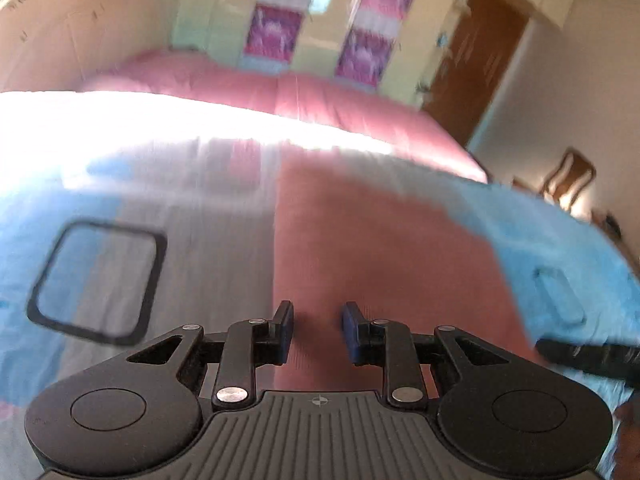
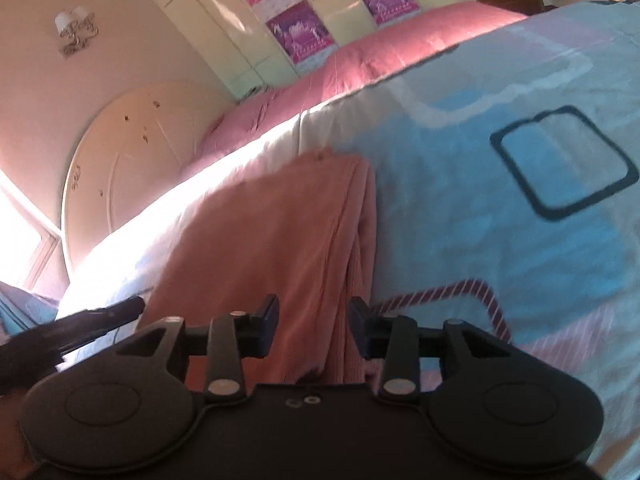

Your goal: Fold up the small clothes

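A pink cloth point(image 2: 280, 248) is lying folded on the bed, over a blue-and-white sheet point(image 2: 500, 240). In the right wrist view its layered right edge is running as a straight ridge away from the camera, with stacked folds showing along it; its far end is stopping short of the sheet's sunlit white border. Left of the cloth, the sheet is narrowing to a bright strip before the bed's edge.

The right claw point(image 2: 314, 330) is hanging over the cloth's near end, released: its jaws are standing apart with cloth visible below the gap, and neither pad is pressing on it. The left claw point(image 1: 316, 332) is likewise released above the cloth point(image 1: 380, 248), jaws parted and nothing between them; its view is blurred. Each claw is showing as a dark tip at the side of the other's view.

Right of the cloth, the sheet is spreading wide and flat, printed with a dark rounded square point(image 2: 560, 164) and a striped cord pattern point(image 2: 480, 292). Beyond the cloth, a pink duvet point(image 2: 360, 64) is bulging across the bed. Farther off are a cream headboard point(image 2: 120, 168) and a wardrobe point(image 2: 304, 12) with purple panels.
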Tool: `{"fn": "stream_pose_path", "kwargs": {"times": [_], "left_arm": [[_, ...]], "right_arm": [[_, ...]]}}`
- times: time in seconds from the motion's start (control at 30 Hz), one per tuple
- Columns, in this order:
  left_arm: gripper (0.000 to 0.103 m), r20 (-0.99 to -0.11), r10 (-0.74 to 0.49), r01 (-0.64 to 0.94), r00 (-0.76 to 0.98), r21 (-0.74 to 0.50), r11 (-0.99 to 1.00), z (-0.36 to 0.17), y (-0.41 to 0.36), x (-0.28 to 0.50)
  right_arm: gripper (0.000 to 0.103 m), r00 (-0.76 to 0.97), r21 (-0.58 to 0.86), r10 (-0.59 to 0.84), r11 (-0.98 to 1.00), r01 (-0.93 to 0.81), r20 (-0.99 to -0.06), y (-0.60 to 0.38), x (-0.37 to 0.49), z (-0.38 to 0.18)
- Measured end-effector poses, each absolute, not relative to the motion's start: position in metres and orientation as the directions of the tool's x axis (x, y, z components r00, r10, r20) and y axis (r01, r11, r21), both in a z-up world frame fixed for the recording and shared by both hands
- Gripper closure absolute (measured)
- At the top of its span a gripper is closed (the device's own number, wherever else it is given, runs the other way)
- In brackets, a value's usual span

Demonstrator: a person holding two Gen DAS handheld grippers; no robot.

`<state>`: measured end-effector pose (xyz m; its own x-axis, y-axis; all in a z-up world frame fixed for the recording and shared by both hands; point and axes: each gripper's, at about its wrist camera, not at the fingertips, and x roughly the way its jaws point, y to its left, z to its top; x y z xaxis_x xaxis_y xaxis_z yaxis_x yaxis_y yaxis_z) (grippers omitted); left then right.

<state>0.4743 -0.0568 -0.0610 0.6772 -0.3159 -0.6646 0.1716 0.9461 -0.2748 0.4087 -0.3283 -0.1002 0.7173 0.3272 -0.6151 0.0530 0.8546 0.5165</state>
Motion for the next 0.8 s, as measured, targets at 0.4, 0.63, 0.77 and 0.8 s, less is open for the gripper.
{"fn": "stream_pose_path", "kwargs": {"times": [0.4, 0.63, 0.77, 0.8], "left_arm": [[0.077, -0.675, -0.404, 0.200, 0.618, -0.362, 0.911, -0.084, -0.059, 0.485], [0.077, -0.692, -0.398, 0.278, 0.603, -0.285, 0.917, -0.086, -0.086, 0.487], [0.077, -0.647, -0.436, 0.232, 0.626, -0.379, 0.896, -0.080, -0.056, 0.469], [0.077, -0.645, -0.441, 0.233, 0.625, -0.385, 0.893, -0.079, -0.051, 0.461]], "right_arm": [[0.094, 0.645, 0.345, 0.271, 0.938, -0.013, -0.714, -0.297, 0.433, -0.110], [0.093, 0.652, 0.268, 0.194, 0.963, 0.015, -0.733, -0.315, 0.430, -0.104], [0.077, 0.668, 0.238, 0.156, 0.971, 0.033, -0.728, -0.312, 0.424, -0.095], [0.077, 0.691, 0.215, 0.131, 0.976, 0.037, -0.711, -0.312, 0.417, -0.086]]}}
